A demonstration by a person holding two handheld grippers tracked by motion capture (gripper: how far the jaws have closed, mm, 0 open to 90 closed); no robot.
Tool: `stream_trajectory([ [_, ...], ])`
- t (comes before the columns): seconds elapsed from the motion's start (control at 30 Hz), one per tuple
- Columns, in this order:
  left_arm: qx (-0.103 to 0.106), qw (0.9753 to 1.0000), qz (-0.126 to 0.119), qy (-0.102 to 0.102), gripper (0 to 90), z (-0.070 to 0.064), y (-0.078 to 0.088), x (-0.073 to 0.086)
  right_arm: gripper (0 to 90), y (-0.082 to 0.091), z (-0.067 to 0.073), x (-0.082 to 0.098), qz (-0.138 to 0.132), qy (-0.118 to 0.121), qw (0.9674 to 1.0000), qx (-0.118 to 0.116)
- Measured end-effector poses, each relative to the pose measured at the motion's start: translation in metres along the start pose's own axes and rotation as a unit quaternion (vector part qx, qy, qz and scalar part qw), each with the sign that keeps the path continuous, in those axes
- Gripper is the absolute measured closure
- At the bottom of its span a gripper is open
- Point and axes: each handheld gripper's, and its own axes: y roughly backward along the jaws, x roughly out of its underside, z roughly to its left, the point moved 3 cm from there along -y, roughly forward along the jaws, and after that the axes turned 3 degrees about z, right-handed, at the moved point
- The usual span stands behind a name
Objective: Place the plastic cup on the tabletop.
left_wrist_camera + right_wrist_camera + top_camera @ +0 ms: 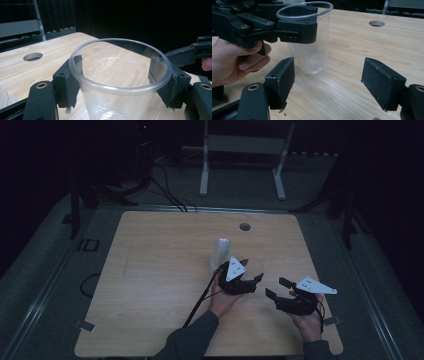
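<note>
worktop (165,285) of pale wood is filling the middle of the dim room, with a round hole (245,226) near its far edge and a white metal frame (243,150) standing on the floor beyond it. sleeves and hands are coming in from the near edge, each hand carrying a black tool with a grey three-cornered plate on top.

the left tongs (117,82) are pinching a clear plastic cup (120,82) just under its rim, one pad pressing on each side of the wall; the cup is standing upright, a little right of the worktop's middle, and whether its base is resting on the wood or hanging just above it is hard to tell. the left hand (234,62) is wrapping around the tool's grip.

the right tongs (337,82) are standing spread wide with nothing between the pads, hovering low over the wood just beside the cup, pointing at it from the near right.

a second pale, translucent cup-like thing (221,251) is standing right behind the held cup, too dim to make out further.
</note>
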Motion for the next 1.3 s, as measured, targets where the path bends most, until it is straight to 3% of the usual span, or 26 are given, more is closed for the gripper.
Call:
stream_trajectory([
  [0.73,0.008,0.9999,0.014,-0.005,27.9,-0.001,-0.005,0.011,26.4,0.001,-0.001,0.0,-0.002,0.0,1.0,0.002],
  [1.3,0.0,0.9996,0.029,-0.007,27.8,0.001,-0.01,0.02,26.4,0.002,-0.001,0.0,-0.003,-0.001,1.0,0.003],
])
